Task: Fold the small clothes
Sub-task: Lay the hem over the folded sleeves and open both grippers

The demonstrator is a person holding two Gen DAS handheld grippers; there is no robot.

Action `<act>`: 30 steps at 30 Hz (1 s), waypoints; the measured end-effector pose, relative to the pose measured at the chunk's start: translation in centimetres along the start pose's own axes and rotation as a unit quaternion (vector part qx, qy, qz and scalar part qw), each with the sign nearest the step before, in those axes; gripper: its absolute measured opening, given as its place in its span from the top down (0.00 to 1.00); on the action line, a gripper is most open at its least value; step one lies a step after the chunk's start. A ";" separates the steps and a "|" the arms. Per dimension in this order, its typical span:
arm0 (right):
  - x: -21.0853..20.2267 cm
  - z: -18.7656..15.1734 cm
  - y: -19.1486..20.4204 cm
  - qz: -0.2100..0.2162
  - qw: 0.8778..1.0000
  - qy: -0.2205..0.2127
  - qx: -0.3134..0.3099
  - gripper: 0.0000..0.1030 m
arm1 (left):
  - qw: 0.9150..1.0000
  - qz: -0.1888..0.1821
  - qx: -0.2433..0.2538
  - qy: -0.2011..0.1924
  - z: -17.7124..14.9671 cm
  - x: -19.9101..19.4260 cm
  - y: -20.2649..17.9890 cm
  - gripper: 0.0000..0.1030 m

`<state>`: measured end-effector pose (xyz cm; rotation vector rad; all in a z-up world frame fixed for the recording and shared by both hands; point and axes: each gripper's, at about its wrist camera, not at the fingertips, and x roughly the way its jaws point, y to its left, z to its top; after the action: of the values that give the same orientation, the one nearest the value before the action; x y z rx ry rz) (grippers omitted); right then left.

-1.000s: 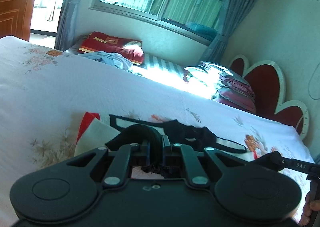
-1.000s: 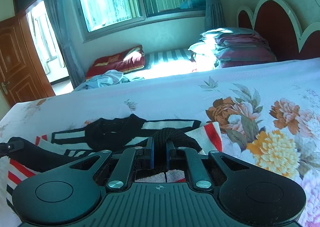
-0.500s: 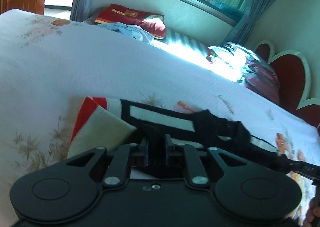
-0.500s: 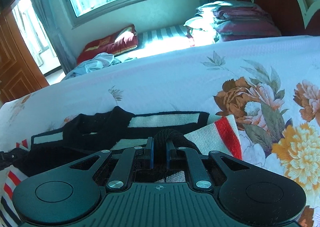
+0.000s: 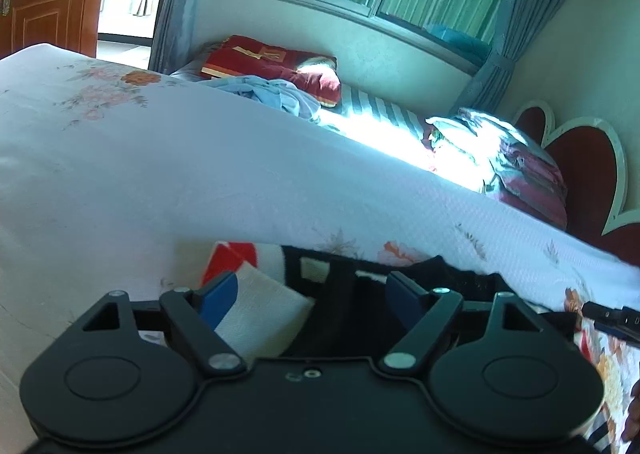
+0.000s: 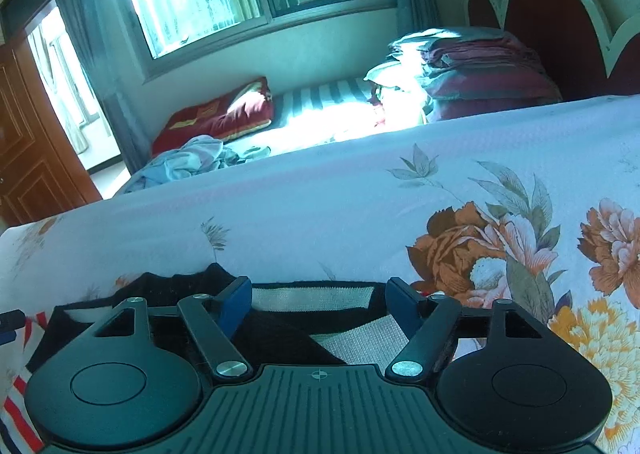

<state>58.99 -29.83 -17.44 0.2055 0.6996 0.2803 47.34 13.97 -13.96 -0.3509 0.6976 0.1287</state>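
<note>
Both our grippers are letting go right now. The left gripper (image 5: pixel 312 288) has its jaws opening, already wide, with the sweater (image 5: pixel 340 294) lying loose between the blue pads (image 5: pixel 218 294), nothing pinched as far as we can see. Same story on the right gripper (image 6: pixel 318 296): jaws opening, spread wide, with black and white knit under the gap but no pad pressing on it.

Outward from there, the sweater is a small black, white and red striped knit, lying flat on the bed (image 5: pixel 200 174) right at 12 o'clock of each gripper. In the left view a white panel with a red edge sticks out at about 11 o'clock, and the black part runs off toward 2 o'clock, where the tip of the right gripper peeks in at the frame edge. In the right view the red stripes show low at 8 o'clock, and a big orange flower print (image 6: pixel 472 250) sits on the sheet at 2 o'clock.

Where are we in the task? Our guess is one fold has just been laid down, since the knit looks doubled over and both grippers sit over it with nothing held. It still looks wide, so probably another fold or two is left, plus some squaring up. We can't see the whole piece, so take that loosely.

Far back at 12 o'clock there's a red pillow (image 5: pixel 276 66) and a pile of light blue clothes (image 5: pixel 276 94), maybe next in line.
</note>
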 end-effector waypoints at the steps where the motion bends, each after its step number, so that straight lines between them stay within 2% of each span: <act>1: 0.2 -0.1 0.0 0.005 1.000 0.006 -0.001 0.29 | 1.000 -0.004 0.010 0.008 -0.2 0.3 -0.1 0.26; 5: 1.3 -1.1 0.3 0.004 0.999 0.026 -0.024 0.32 | 0.999 -0.006 0.044 0.031 -1.2 1.7 -0.9 0.39; 6: 1.6 -1.3 0.4 0.006 0.999 0.034 -0.027 0.46 | 0.998 -0.005 0.048 0.037 -1.4 2.2 -1.1 0.43; 7: 2.0 -1.5 0.4 0.007 0.999 0.043 -0.028 0.58 | 0.998 -0.002 0.052 0.042 -1.6 2.7 -1.2 0.51; 12: 3.3 -2.0 0.2 0.010 0.997 0.066 -0.038 0.60 | 0.996 0.010 0.080 0.037 -2.2 3.2 -1.9 0.66; 14: 3.5 -2.1 0.4 0.013 0.996 0.070 -0.053 0.60 | 0.996 0.007 0.085 0.034 -2.2 3.1 -2.1 0.86; 15: 3.5 -2.1 0.6 0.011 0.996 0.069 -0.062 0.68 | 0.996 0.009 0.088 0.031 -2.2 3.0 -2.1 0.90; 16: 3.7 -2.1 0.8 0.010 0.995 0.069 -0.071 0.96 | 0.996 0.009 0.088 0.028 -2.2 3.0 -2.0 0.93; 18: 3.8 -2.2 0.9 0.009 0.995 0.066 -0.071 0.96 | 0.996 0.011 0.084 0.018 -2.1 2.7 -2.0 0.95; 23: 2.5 -1.3 0.2 0.000 0.999 0.015 -0.045 0.96 | 0.996 0.028 0.073 -0.030 -1.1 1.9 -1.8 0.95; 25: 2.7 -1.3 0.2 -0.012 0.999 0.011 -0.050 0.96 | 0.997 0.038 0.066 -0.029 -0.9 2.5 -1.5 0.95; 27: 3.7 -1.8 0.0 -0.026 0.998 0.030 -0.051 0.96 | 0.997 0.051 0.063 -0.018 -1.3 3.5 -1.2 0.95; 28: 4.2 -2.2 -0.3 -0.032 0.998 0.037 -0.049 0.96 | 0.996 0.058 0.069 -0.007 -1.6 4.1 -1.1 0.95; 30: 4.4 -2.5 -0.6 -0.032 0.998 0.037 -0.046 0.96 | 0.995 0.063 0.083 -0.011 -2.2 4.3 -1.1 0.94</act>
<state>60.66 -28.73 -22.18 0.0847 0.7638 0.2593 49.55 12.13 -18.00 -0.1463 0.7041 0.1928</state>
